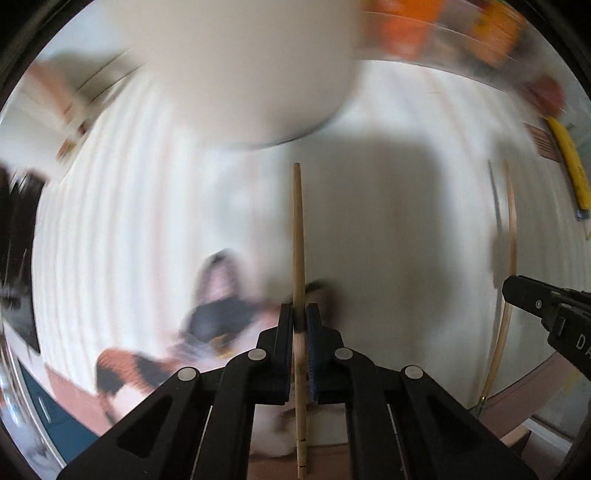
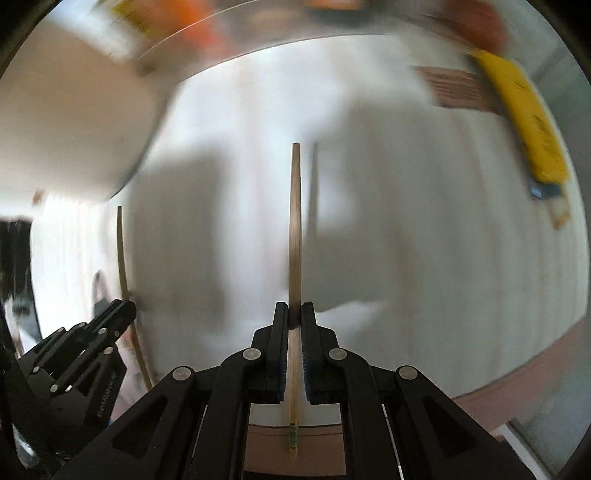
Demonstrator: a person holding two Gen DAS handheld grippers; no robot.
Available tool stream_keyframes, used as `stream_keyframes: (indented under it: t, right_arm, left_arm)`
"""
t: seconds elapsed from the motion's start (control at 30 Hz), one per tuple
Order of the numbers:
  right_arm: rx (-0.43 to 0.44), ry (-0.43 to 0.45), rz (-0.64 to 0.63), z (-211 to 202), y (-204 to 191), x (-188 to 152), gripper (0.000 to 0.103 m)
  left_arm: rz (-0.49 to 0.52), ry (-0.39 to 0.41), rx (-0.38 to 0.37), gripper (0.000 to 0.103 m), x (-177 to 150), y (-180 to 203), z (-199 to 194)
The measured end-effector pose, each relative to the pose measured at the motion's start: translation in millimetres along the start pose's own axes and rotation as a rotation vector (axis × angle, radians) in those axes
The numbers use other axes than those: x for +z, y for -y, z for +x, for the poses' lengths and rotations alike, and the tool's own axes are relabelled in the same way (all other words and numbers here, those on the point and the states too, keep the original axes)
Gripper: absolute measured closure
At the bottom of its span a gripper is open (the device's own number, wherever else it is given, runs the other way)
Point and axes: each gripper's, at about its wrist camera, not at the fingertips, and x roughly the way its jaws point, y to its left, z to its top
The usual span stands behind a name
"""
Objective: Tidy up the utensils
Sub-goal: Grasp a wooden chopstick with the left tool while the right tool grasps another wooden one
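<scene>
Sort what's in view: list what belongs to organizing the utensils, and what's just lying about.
Job: left chopstick in left gripper; right chopstick in right gripper.

Lying about: white container, yellow packet, orange items, white table.

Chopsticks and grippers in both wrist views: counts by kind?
Chopsticks: 2, left chopstick, right chopstick
Grippers: 2, left gripper, right gripper, each shut on one chopstick
Total: 4
</scene>
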Motion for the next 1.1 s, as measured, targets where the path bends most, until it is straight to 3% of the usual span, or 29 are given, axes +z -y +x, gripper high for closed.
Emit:
stream_keyframes:
  t: [0.2,0.47,0.8,0.87,1.1]
  right_arm:
    - [-0.037,-0.054,-0.132,25,-66,-3,0.096]
    - [-0.113,-0.06,-0.17,38,-107,3,0.096]
    - [-0.137,-0.054,-0.143,21,-87,14,0.095]
    - [-0.15,-0.046,-0.145,19,-90,10,0.095]
    - [-0.194,-0.029,-0.151,24,-103,2,0.095]
  left_arm:
    - [-0.109,-0.024,-0.006,0.098,-13,-58,10]
    - [-0.1,-0.019,-0.029,0.098,-8,-78,12]
    - [-0.099,-0.017,-0.028,0.098,16,-60,17]
    - [-0.097,-0.014,-0.025,0.098,-4,-58,21]
    - [-0.085,-0.011,-0.026,0.098,-8,-49,21]
